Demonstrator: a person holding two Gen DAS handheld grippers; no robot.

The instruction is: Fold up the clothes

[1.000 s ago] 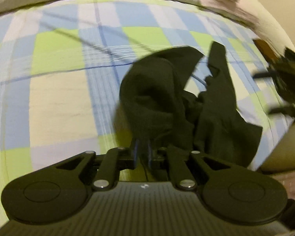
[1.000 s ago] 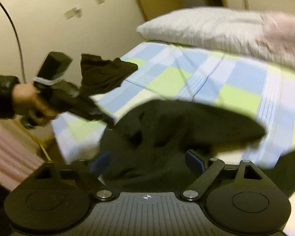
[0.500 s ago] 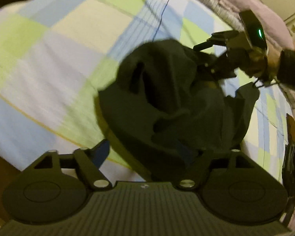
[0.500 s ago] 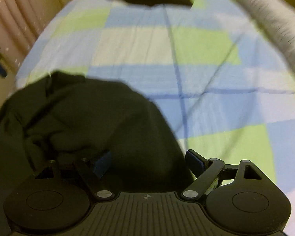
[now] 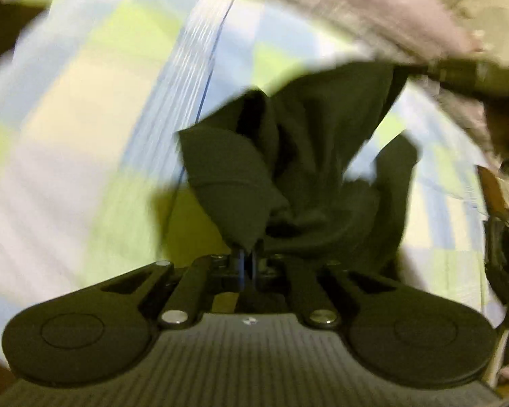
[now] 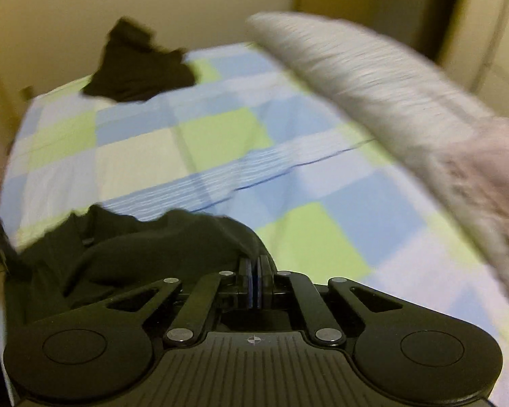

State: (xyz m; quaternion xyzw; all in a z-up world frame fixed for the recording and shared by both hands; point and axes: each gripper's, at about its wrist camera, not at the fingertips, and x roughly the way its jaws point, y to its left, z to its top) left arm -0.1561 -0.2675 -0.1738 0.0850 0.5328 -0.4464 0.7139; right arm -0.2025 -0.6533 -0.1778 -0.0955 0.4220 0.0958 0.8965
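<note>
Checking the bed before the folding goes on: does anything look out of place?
A second dark garment lies crumpled at the bed's far corner, unfolded. The dark garment pinched in both grippers is bunched and twisted, not spread flat on the checked sheet.

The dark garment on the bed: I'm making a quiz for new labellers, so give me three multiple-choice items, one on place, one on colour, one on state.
1. Where does the second dark garment lie?
A. at the far end of the bed
B. on the pillow
C. on the floor

2. Which colours make up the checked sheet?
A. red and black
B. blue, green and pale
C. plain white

3. How does the left gripper stand?
A. wide open above the bed
B. shut on the dark garment
C. shut on the pillow

Answers: 1 A, it sits by the far wall, apart from the pillow; 2 B, the squares show those colours; 3 B, cloth rises from its closed fingers.
</note>
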